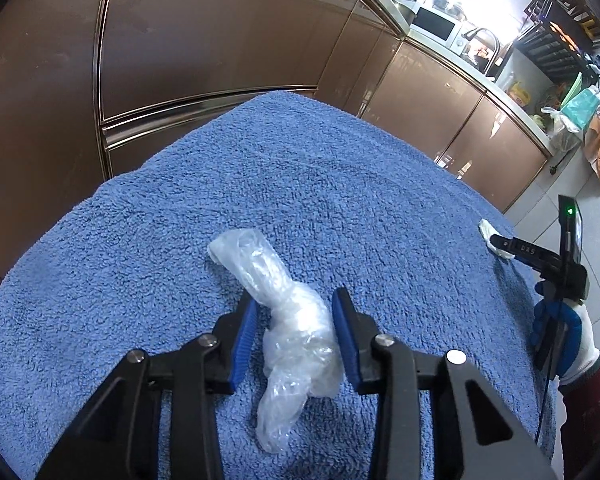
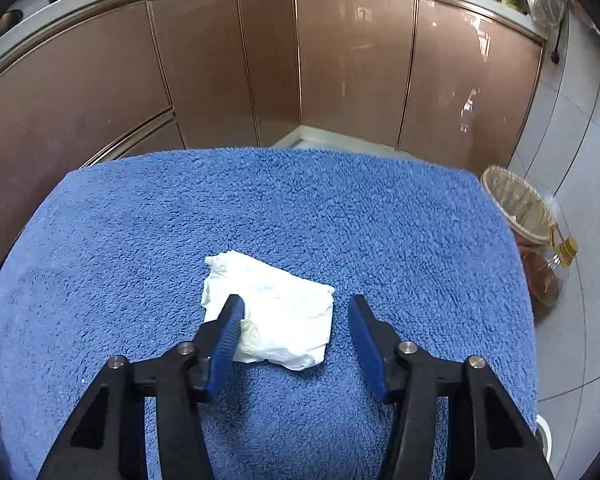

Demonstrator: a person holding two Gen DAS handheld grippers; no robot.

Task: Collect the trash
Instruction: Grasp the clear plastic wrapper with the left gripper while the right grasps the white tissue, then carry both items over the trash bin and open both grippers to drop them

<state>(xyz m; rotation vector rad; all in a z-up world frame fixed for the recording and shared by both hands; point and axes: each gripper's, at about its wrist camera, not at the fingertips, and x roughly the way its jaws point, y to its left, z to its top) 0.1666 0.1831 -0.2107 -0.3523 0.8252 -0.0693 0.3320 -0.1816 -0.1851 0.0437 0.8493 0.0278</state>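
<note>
**Two claws down on the trash, one piece each**

Our left claw point(image 1: 296, 320) sits low over the blue towel point(image 1: 340, 184) with its blue pads point(image 1: 244, 340) on either side of a crumpled clear plastic bag point(image 1: 288, 320). The right pad touches the bag's bulging middle and the left pad lies against its twisted neck, so we read the jaws as closed on the plastic, though the view does not show how firm the pinch is. The bag lies lengthwise between the fingers, one end pointing away from us and the other trailing back under the claw.

Our right claw point(image 2: 296, 322) is partly open over a crumpled white tissue point(image 2: 272, 312). Its left pad point(image 2: 228, 344) rests on the tissue's left part; the right pad stands just clear of the tissue's right edge, on bare towel. Nothing is gripped there.

From the left wrist view we see that right claw point(image 1: 500, 246) at the towel's far right edge, its tip on the tissue point(image 1: 488, 232), held by a gloved hand point(image 1: 568, 340) in white and blue.

Both pieces lie well apart on the towel-covered table. Beyond its right edge a lined waste basket point(image 2: 516, 208) stands on the tiled floor point(image 2: 580, 160), with a bottle of yellow oil point(image 2: 560, 256) just beside it. Brown cabinets point(image 2: 340, 72) run behind.
</note>
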